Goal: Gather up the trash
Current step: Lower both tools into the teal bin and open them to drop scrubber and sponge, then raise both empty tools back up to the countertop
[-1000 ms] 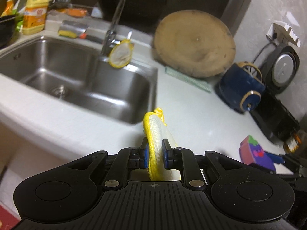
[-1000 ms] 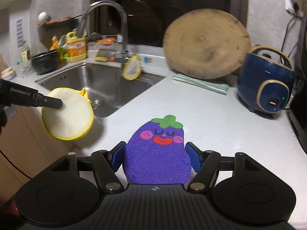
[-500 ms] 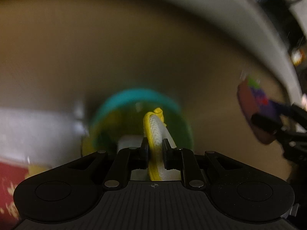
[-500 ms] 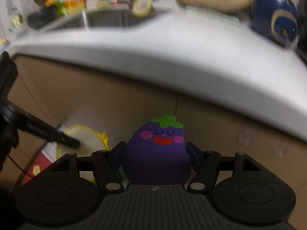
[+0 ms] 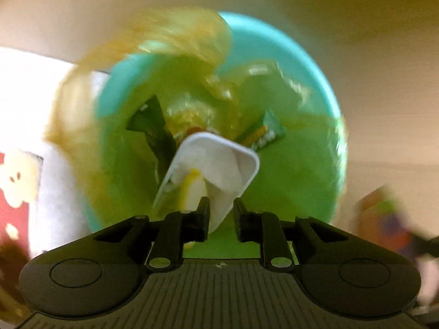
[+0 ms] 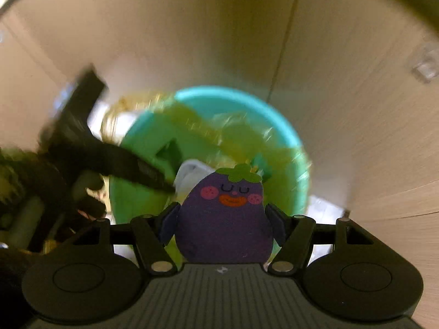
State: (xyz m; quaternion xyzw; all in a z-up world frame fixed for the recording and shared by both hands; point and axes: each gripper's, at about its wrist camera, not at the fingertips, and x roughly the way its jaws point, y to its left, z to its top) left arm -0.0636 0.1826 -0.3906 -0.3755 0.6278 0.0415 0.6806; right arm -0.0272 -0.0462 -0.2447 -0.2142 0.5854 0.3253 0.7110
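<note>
Both grippers over the bin, left just let go of its scrubber, right clamped on the eggplant sponge.

Left gripper [image 5: 221, 208]: jaws have just been opening, gap now clear with nothing pinched; the yellow-rimmed scrubber [image 5: 196, 189] sits just past the tips at 11 o'clock, blurred, lying in or falling onto the white tray [image 5: 219, 161] inside the teal bin [image 5: 307, 63] with its yellow liner bag [image 5: 186, 35]. Right gripper [image 6: 222, 216]: closed on the purple eggplant sponge [image 6: 223, 219], gripped on its 2 sides, long axis upright in view, green stem end pointing 12 o'clock toward the bin mouth [image 6: 236, 96]. Bin lies at 12 o'clock from the sponge, straight ahead. Left gripper seen at 9 o'clock in right view. Next drop looks like a straight release; the right hand holds the only item left.
</note>
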